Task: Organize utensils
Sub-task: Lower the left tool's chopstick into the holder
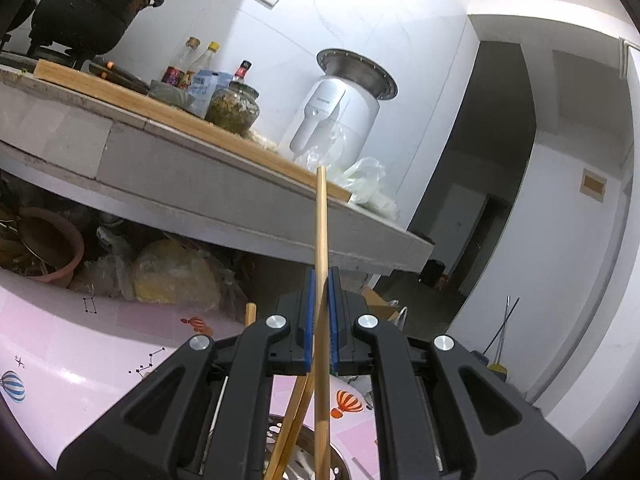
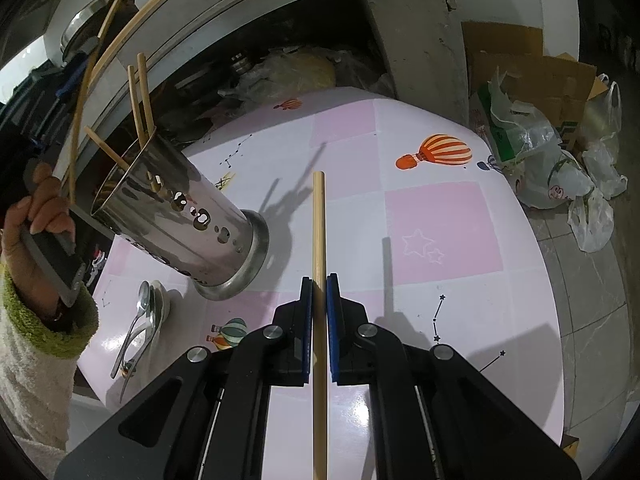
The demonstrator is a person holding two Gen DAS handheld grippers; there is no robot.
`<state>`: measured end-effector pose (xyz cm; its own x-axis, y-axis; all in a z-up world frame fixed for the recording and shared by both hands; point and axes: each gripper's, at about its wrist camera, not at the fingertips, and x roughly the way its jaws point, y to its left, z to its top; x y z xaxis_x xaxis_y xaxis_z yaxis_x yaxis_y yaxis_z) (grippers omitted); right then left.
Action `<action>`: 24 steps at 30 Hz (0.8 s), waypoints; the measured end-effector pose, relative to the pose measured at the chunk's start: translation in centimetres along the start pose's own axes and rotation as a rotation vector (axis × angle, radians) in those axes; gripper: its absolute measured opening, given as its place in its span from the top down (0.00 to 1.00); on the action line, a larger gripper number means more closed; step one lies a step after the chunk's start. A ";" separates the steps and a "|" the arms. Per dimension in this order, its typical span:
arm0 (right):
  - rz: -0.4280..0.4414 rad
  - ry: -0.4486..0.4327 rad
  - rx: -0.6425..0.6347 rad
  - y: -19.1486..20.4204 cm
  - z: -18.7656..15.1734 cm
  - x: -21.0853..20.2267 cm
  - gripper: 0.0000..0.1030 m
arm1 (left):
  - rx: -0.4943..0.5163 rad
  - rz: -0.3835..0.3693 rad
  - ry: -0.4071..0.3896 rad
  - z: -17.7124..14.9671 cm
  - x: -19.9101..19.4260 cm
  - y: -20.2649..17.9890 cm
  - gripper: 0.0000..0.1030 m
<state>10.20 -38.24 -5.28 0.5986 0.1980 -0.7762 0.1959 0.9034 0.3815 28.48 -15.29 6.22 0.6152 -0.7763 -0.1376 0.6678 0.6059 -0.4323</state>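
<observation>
Left gripper (image 1: 321, 312) up close, jaws pinching a wooden chopstick (image 1: 321, 240) that sticks up w/ the kitchen counter (image 1: 224, 184) behind it. Right wrist view: right gripper (image 2: 319, 320) clamped on another chopstick (image 2: 319, 224) over the pink table (image 2: 440, 240); steel utensil holder (image 2: 180, 220) w/ chopsticks inside at left, spoons (image 2: 140, 332) lying beside it.

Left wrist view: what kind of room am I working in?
Most likely a home kitchen: a black pot on a burner, sauce bottles and a cutting board on the worn counter.
</observation>
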 end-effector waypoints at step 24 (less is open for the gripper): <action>0.025 -0.003 0.010 -0.1 -0.4 -0.3 0.93 | 0.020 0.034 0.057 -3.2 -0.8 1.3 0.95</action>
<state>9.73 -38.22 -5.25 0.6059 0.2189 -0.7648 0.1885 0.8945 0.4054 27.50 -14.47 2.96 0.6132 -0.7635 -0.2025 0.6554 0.6349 -0.4091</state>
